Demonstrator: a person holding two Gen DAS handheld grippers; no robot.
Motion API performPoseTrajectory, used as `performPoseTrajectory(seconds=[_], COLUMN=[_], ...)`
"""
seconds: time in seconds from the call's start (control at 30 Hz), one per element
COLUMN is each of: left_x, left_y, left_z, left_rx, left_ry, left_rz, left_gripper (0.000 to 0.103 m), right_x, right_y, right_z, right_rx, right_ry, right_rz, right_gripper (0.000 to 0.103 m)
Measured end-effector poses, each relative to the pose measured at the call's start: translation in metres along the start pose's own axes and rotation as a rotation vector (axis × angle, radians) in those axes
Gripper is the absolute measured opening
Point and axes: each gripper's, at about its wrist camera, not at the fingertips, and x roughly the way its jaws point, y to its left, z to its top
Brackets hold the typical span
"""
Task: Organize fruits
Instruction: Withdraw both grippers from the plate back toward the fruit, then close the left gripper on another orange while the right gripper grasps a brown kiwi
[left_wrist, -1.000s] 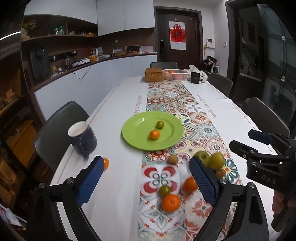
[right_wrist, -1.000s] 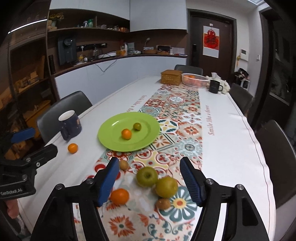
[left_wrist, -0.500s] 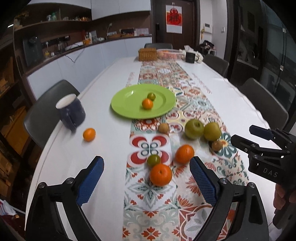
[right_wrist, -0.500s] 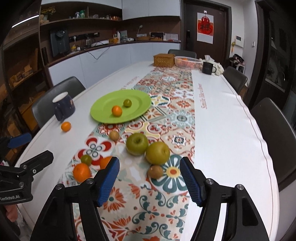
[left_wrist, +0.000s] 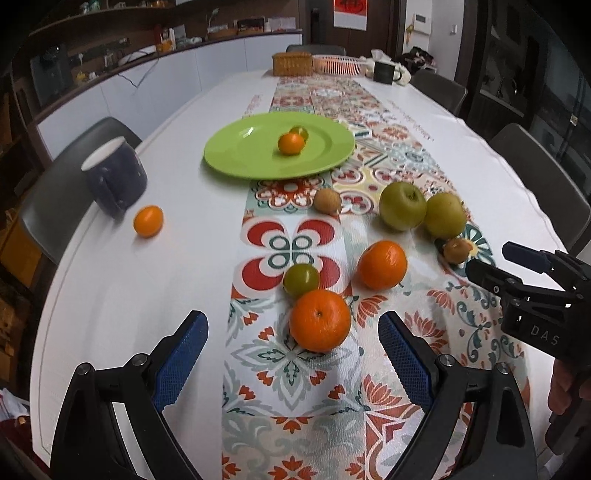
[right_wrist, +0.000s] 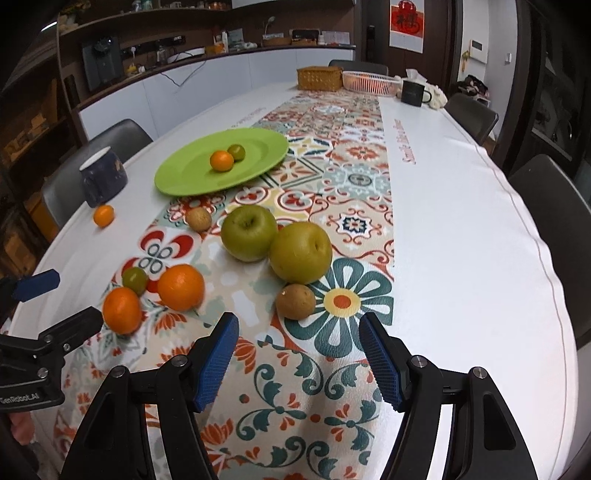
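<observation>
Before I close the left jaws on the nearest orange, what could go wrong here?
The small green citrus touches the large orange on its far side; pushing forward could knock it rolling. The brown kiwi before the open right gripper is round and loose, and may skid on the glossy patterned runner.

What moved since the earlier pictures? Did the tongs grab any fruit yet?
Both tongs came down closer to the fruit. The left tongs now line up with the nearest orange, the right tongs with the small brown fruit. Both are open; nothing grabbed. The fruit and the green plate stayed put.
</observation>
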Motion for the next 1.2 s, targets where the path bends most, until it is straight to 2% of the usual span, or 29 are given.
performPoseTrajectory(seconds=[0.13, 0.23, 0.53, 0.6, 0.67, 0.77, 1.2], left_x=[0.010, 0.014, 0.025, 0.027, 0.029, 0.029, 0.020], left_y=[-0.001, 0.000, -0.003, -0.003, -0.004, -0.005, -0.008], left_z=[0.000, 0.001, 0.005, 0.005, 0.005, 0.005, 0.005], left_rx=[-0.006, -0.012, -0.023, -0.025, -0.030, -0.025, -0.006], left_ry=[0.017, 0.022, 0.044, 0.048, 0.056, 0.050, 0.018], left_rz=[-0.012, -0.016, -0.076, -0.087, -0.104, -0.103, -0.114], left_gripper=[0.091, 0.084, 0.058, 0.046, 0.042, 0.041, 0.041], right_x=[0.010, 0.016, 0.033, 0.035, 0.037, 0.038, 0.024], right_y=[-0.002, -0.001, -0.003, -0.002, -0.001, 0.000, 0.003], right_z=[0.002, 0.004, 0.008, 0.009, 0.009, 0.008, 0.008], right_rx=[-0.004, -0.009, -0.010, -0.015, -0.018, -0.025, -0.030], right_ry=[0.011, 0.014, 0.037, 0.042, 0.044, 0.044, 0.015], right_rz=[0.001, 0.003, 0.011, 0.016, 0.025, 0.026, 0.039], right_gripper=[0.068, 0.066, 0.049, 0.042, 0.036, 0.031, 0.031])
